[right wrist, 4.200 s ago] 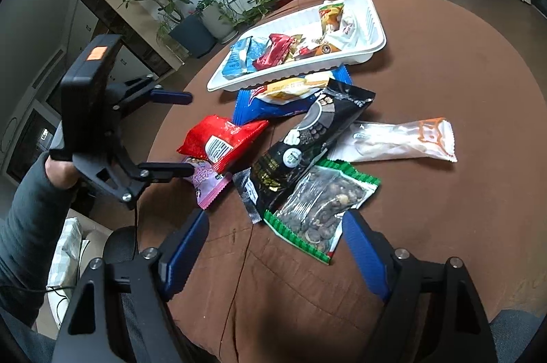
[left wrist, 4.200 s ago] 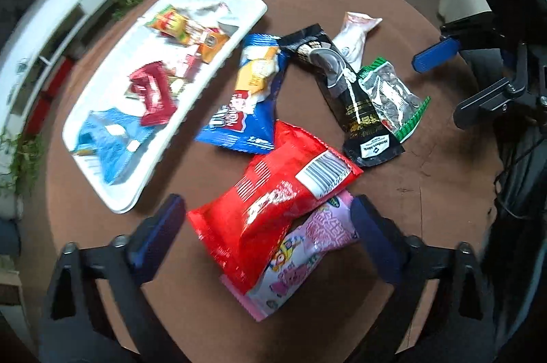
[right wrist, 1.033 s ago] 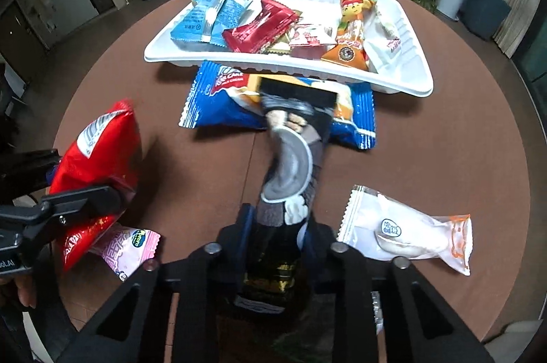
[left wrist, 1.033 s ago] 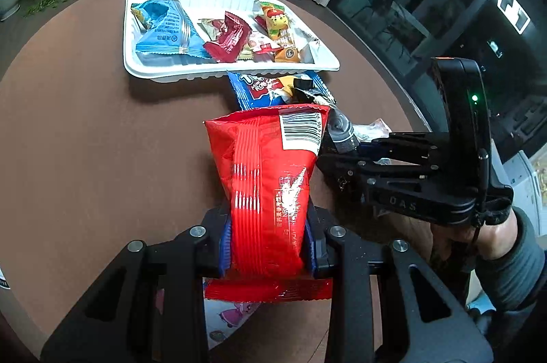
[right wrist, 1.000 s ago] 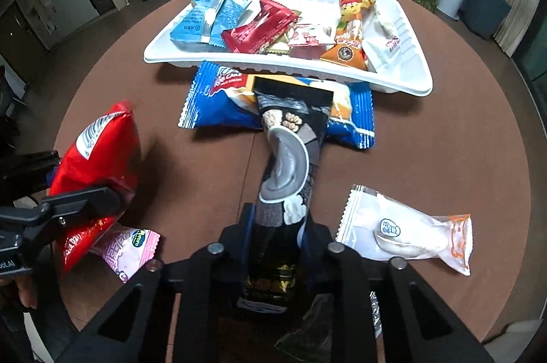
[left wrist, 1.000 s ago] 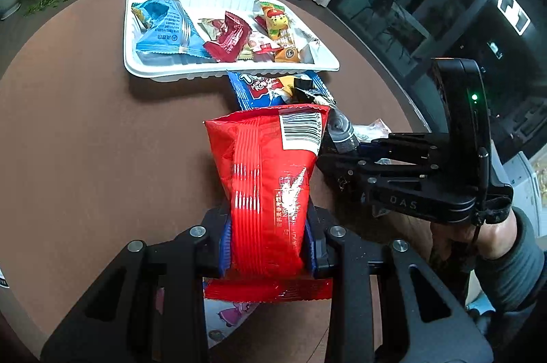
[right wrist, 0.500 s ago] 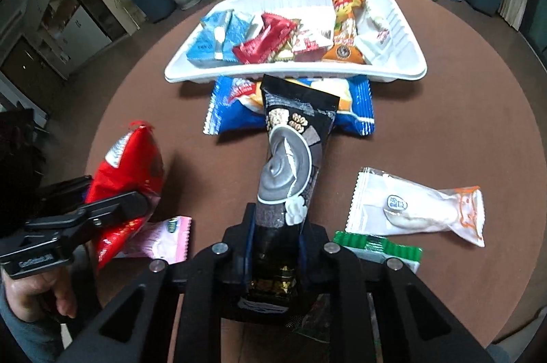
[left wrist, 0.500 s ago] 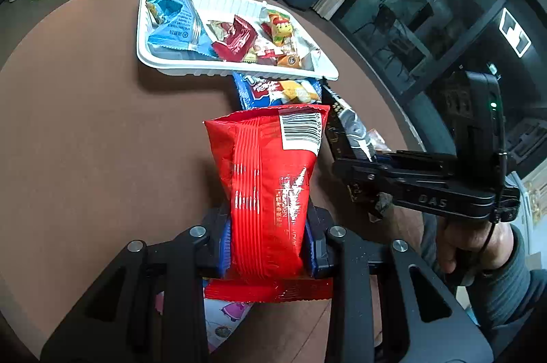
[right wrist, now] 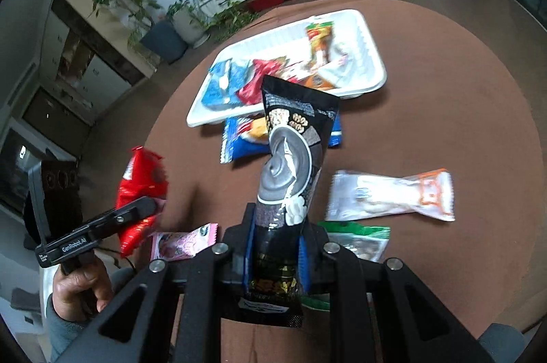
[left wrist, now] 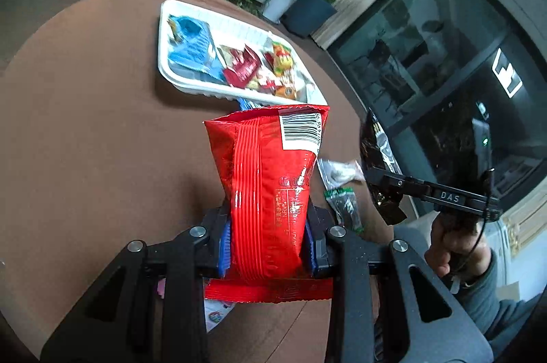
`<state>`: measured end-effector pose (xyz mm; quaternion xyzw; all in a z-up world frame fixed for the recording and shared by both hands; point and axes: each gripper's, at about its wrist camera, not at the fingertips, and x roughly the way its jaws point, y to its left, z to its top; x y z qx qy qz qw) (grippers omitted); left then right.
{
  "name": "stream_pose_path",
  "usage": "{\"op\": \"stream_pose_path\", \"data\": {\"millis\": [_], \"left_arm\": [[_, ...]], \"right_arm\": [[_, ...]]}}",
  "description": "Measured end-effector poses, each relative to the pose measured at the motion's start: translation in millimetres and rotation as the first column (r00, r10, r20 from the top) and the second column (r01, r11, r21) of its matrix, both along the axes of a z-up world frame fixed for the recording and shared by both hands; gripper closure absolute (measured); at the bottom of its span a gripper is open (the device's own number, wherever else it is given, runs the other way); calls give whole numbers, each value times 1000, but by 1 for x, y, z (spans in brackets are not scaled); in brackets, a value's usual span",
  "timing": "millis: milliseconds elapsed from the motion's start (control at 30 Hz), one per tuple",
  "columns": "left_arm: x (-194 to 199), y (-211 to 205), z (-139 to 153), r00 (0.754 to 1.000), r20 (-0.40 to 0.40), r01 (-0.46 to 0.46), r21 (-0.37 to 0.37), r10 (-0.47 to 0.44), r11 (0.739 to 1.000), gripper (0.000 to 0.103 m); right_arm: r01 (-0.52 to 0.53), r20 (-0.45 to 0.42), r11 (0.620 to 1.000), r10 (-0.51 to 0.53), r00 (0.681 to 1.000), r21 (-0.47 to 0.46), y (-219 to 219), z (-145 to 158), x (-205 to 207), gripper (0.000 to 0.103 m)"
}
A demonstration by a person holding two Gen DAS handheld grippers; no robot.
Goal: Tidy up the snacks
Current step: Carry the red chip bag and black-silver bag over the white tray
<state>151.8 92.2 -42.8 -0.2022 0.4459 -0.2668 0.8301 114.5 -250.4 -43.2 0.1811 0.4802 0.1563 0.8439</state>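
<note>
My left gripper [left wrist: 268, 246] is shut on a red snack bag [left wrist: 270, 192] and holds it upright above the brown table. It also shows in the right wrist view [right wrist: 142, 188]. My right gripper [right wrist: 277, 255] is shut on a long black snack pouch [right wrist: 290, 158], lifted off the table; the pouch also shows in the left wrist view [left wrist: 379, 171]. The white tray [right wrist: 372, 55] holds several small snacks at the far side of the table; it also shows in the left wrist view [left wrist: 177, 79].
On the table lie a blue biscuit pack [right wrist: 239, 137] just in front of the tray, a white-and-orange packet [right wrist: 389, 195], a green-edged clear bag [right wrist: 359, 240] and a pink packet [right wrist: 184, 243]. Potted plants and a low white shelf stand beyond the table.
Both grippers have risen with their snacks. The black pouch has come off the table. The tray looks farther away in both views.
</note>
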Motion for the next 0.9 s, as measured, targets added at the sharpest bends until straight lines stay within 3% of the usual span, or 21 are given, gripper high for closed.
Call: {"op": "stream_pose_path", "data": {"millis": [233, 500, 700, 900], "left_arm": [[12, 39, 23, 996, 29, -86, -17, 86, 996, 73], [64, 62, 71, 989, 83, -125, 52, 121, 991, 73], [119, 37, 101, 990, 106, -104, 129, 90, 986, 73], [169, -12, 93, 997, 74, -41, 211, 26, 977, 73]], "right_arm": [[108, 42, 994, -108, 993, 24, -56, 20, 7, 81], [171, 121, 985, -169, 978, -3, -102, 62, 52, 81], [65, 190, 996, -51, 980, -66, -57, 95, 107, 81], [-40, 152, 995, 54, 987, -90, -3, 78, 158, 81]]}}
